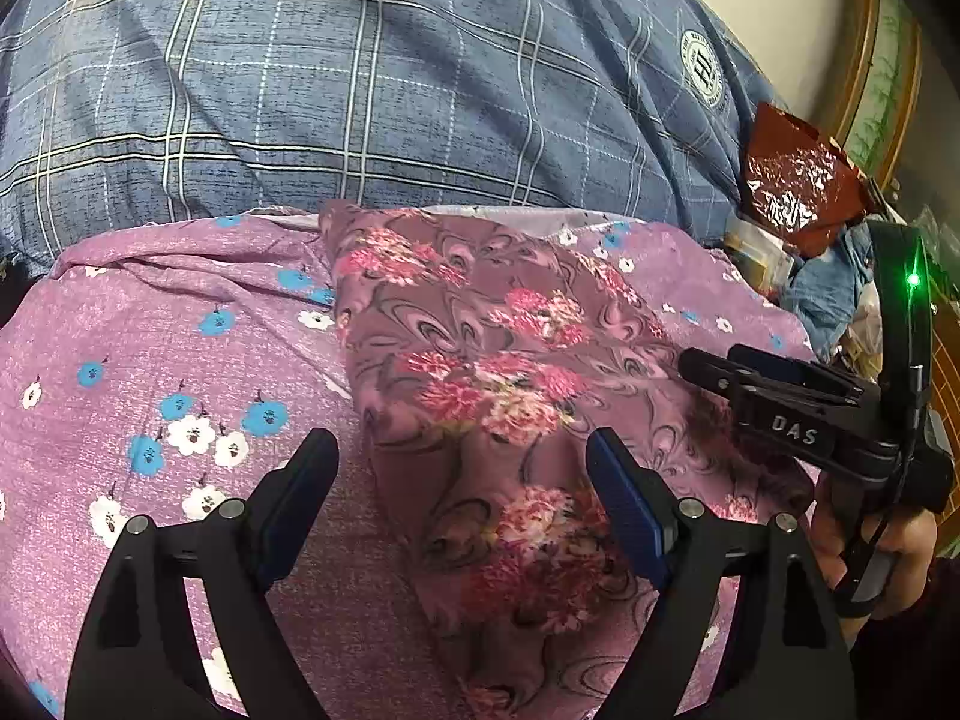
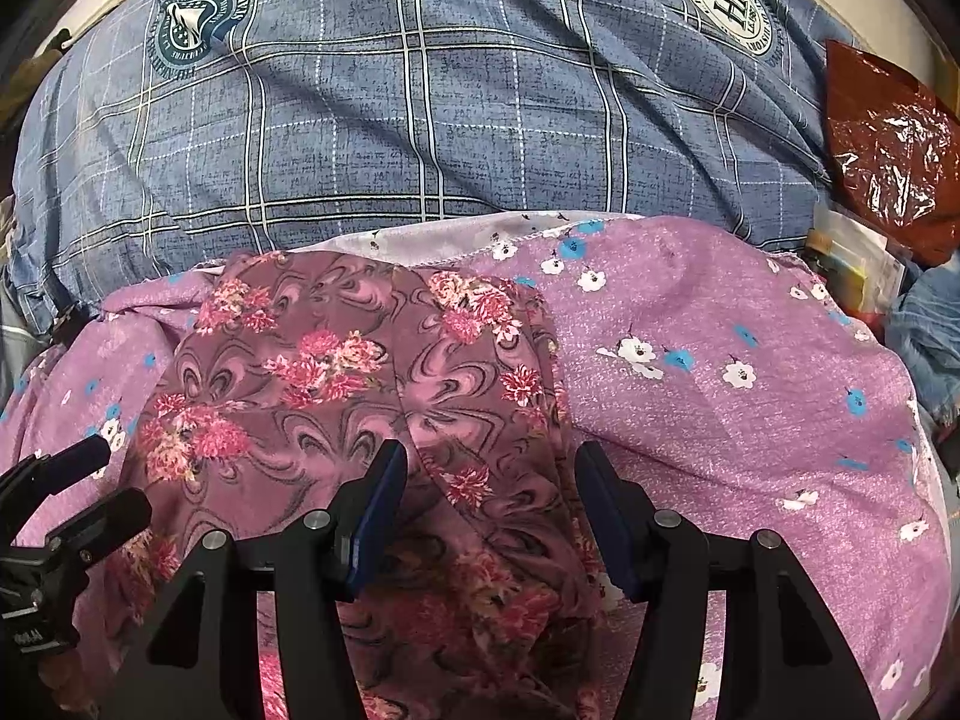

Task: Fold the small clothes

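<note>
Two grippers, both hovering with nothing between the fingers. Left gripper (image 1: 462,504) jaws spread wide and empty. Right gripper (image 2: 489,516) jaws parted less far, also empty; no cloth pinched in either.

Task item: dark mauve floral garment (image 1: 480,384), lying as a long strip on top of a lilac sheet with blue and white flowers (image 1: 180,360). Both sit on the blue plaid bedcover (image 1: 360,90).

Key relation: the garment's long axis runs roughly away from the fingers, near end under the jaws, far end up by the lilac sheet's far hem. In the left wrist view it lies between and right of the left gripper's fingers, so the left fingers straddle its left edge. In the right wrist view the strip passes directly under the right gripper's jaws, a lengthwise crease right between them. My read: the right one is centred on the cloth, the left one on its left margin; next grab likely means dropping onto the near end and carrying it toward the far end.

View differences:
- Left wrist view shows the right gripper from the side, with the person's hand (image 1: 882,546) on its handle and a green light lit.
- Right wrist view shows only the left gripper's fingertips at lower left.
- Red plastic bag (image 2: 888,150) on the right in both views.
</note>
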{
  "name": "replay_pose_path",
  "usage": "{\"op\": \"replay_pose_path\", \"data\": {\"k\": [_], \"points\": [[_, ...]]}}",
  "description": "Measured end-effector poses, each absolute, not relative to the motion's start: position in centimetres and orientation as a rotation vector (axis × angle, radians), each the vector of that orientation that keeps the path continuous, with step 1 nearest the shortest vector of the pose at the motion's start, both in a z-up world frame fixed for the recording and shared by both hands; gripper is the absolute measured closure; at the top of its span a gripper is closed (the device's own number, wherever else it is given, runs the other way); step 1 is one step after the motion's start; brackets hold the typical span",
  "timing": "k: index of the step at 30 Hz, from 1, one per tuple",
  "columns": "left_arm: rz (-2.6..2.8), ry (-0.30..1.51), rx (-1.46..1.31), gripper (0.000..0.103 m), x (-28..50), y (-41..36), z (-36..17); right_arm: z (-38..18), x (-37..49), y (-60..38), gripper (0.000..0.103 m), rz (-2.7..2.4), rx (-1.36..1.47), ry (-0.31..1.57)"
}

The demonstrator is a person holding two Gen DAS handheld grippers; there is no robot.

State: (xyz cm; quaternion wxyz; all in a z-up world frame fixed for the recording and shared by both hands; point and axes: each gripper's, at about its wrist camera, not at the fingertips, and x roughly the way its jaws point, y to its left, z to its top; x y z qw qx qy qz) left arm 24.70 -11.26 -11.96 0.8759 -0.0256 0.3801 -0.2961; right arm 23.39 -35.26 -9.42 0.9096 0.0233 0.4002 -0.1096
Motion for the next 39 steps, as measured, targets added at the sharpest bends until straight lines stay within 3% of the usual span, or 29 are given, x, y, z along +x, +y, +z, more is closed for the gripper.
{"op": "replay_pose_path", "data": {"k": [15,22,29,39], "points": [[-0.696,0.935,-0.218,0.018,27.3,-9.3,-13.1,-12.1,22.6,-45.1,0.033,0.03,0.668,0.931],[-0.748,0.973,-0.192,0.018,26.9,-10.6,-13.8,-13.3,23.4,-44.1,0.032,0.057,0.673,0.991],[-0.778,1.019,-0.265,0.018,27.7,-10.7,-14.8,-13.9,23.8,-44.2,0.026,0.082,0.707,0.967],[-0.787,1.023,-0.326,0.018,28.3,-10.7,-14.9,-14.3,24.7,-43.8,0.026,0.137,0.739,0.94]]}}
